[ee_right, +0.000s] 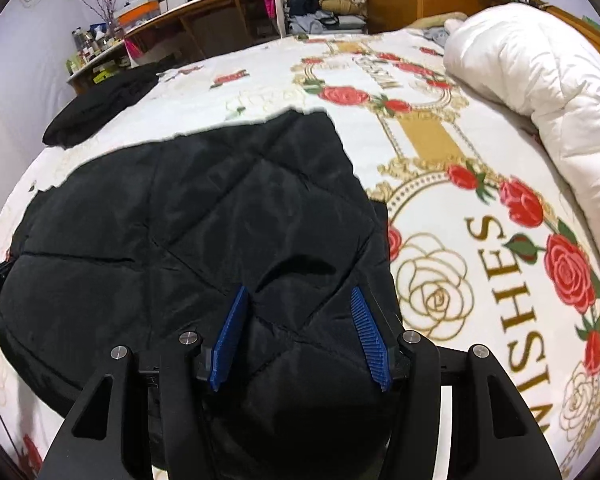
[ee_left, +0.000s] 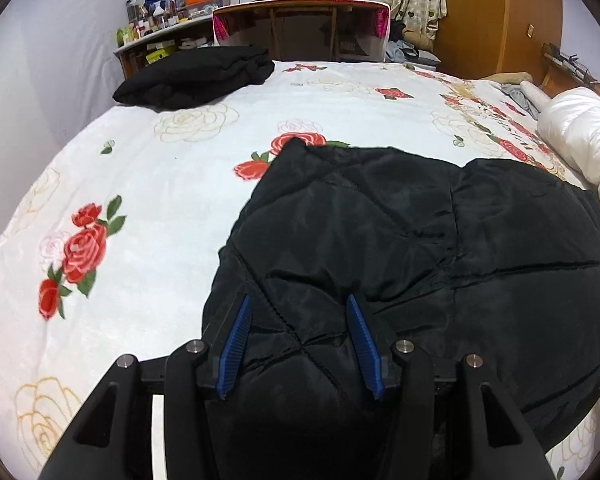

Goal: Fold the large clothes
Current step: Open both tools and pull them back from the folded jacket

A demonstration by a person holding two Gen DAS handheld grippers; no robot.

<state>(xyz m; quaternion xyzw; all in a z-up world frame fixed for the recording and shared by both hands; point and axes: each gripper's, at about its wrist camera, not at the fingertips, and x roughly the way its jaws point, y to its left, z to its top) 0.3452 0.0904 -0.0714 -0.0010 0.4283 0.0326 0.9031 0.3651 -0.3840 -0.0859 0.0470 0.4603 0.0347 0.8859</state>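
Across the lower centre and right of the left wrist view lies a black quilted jacket (ee_left: 400, 240), spread on a bed (ee_left: 160, 184) covered by a white blanket printed with red and cream roses. At the bottom of that frame the left tongs (ee_left: 300, 308) stand wide apart, their blue ribbed pads (ee_left: 238, 344) on either side of a bulge of the jacket's near edge; the fabric sits between them, but the pads are not closed on it.

Seen from the right wrist, the same jacket (ee_right: 188, 220) fills the left and centre of the frame, its far edge running toward the upper middle. The right tongs (ee_right: 298, 300) at the bottom are likewise wide, with blue pads (ee_right: 370, 340) flanking the padded near edge without pinching it.

Farther off, in the upper left of both views, a folded black garment (ee_left: 196, 74) rests on the bed. A rolled white duvet (ee_right: 540, 76) lies along the right side. Beyond the bed, a wooden desk (ee_left: 300, 8) stands at the top of the frame.
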